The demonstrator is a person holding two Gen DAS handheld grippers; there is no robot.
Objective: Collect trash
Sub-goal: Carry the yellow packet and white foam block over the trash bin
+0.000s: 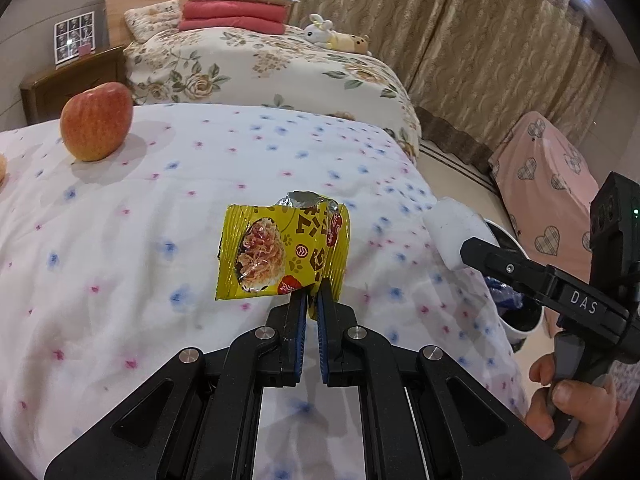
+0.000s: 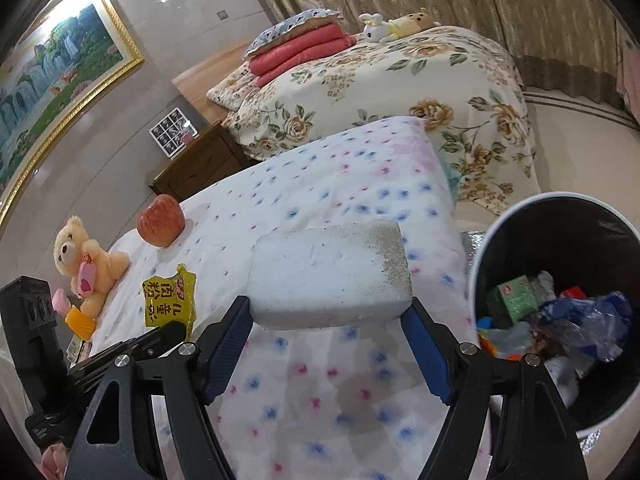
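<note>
The left hand-held gripper (image 1: 313,296) pinches the wrapper (image 1: 282,252) by its lower edge above the bed (image 1: 120,240); the right hand-held gripper (image 2: 326,332) clamps the foam block (image 2: 330,276) wide, both likely headed for the bin (image 2: 560,208).

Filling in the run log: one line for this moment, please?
left gripper: shut on yellow wrapper | right gripper: shut on white foam block | bin: beside bed, open

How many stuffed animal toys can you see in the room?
3. A teddy bear sits on the near bed beside the apple. A white bunny and a yellow plush lie together on the far floral bed. More could be hidden.
</note>
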